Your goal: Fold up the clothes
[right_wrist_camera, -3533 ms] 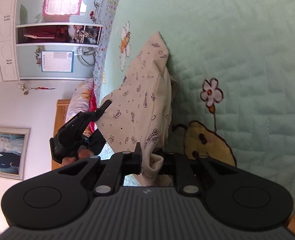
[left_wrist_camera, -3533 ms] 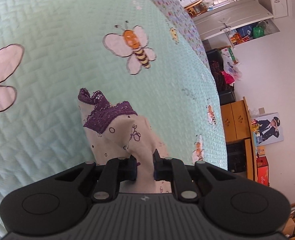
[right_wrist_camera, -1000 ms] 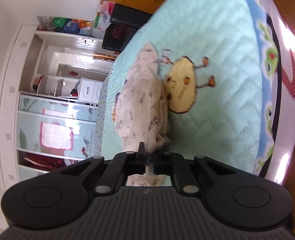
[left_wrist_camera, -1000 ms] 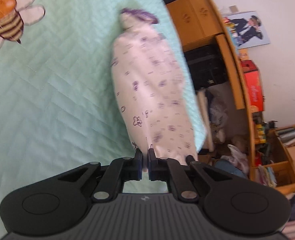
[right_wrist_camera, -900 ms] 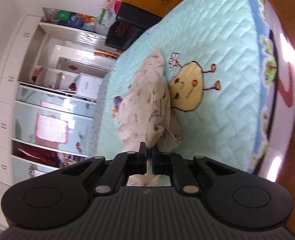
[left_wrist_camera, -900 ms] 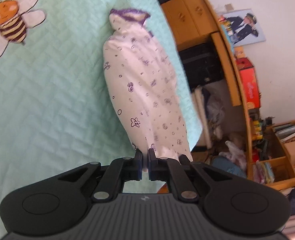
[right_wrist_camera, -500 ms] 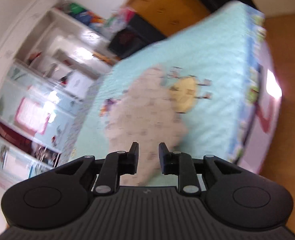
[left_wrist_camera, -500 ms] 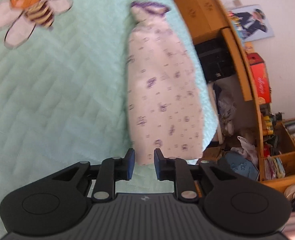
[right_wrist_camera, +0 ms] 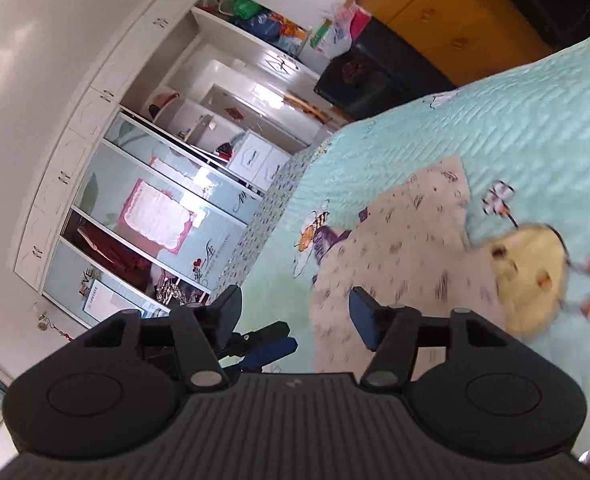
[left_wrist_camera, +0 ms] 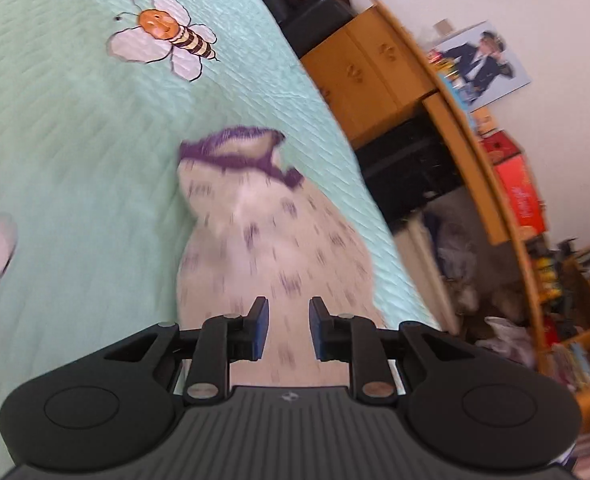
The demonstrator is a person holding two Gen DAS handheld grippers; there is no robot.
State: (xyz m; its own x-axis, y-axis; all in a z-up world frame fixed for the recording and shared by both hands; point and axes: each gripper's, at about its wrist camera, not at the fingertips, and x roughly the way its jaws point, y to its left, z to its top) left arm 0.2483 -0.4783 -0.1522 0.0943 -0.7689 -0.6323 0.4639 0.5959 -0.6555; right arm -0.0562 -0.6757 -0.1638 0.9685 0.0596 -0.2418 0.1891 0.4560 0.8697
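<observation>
While both tools sit over the bed, we hold nothing in either. Our left tool (left_wrist_camera: 289,328) has its jaws a narrow gap apart, blue pads clear of cloth, with fabric showing in the gap but lying below, not pinched. Our right tool (right_wrist_camera: 295,312) has its jaws opening, already wide apart; the cloth's near edge shows between them, no pad contact that we can see.

In the right wrist view, the left tool's dark fingers with blue pads (right_wrist_camera: 273,350) poke in from the lower left, just beside our right tool's left finger.

The white garment with small purple print and a purple lace trim (left_wrist_camera: 271,248) lies flat on the mint-green quilted bedspread (left_wrist_camera: 67,152), near the bed's edge. Its lace end points away from the left tool; the plain end runs under that tool. Motion blur softens the print in both views.

Beyond the garment, in the left view: an embroidered bee (left_wrist_camera: 163,42) on the bedspread, then a wooden cabinet (left_wrist_camera: 371,76) and a framed photo (left_wrist_camera: 483,64) against the wall.

In the right view: a yellow embroidered patch (right_wrist_camera: 531,276) touching the garment's side, and a white wardrobe with glass doors (right_wrist_camera: 167,184) behind the bed.
</observation>
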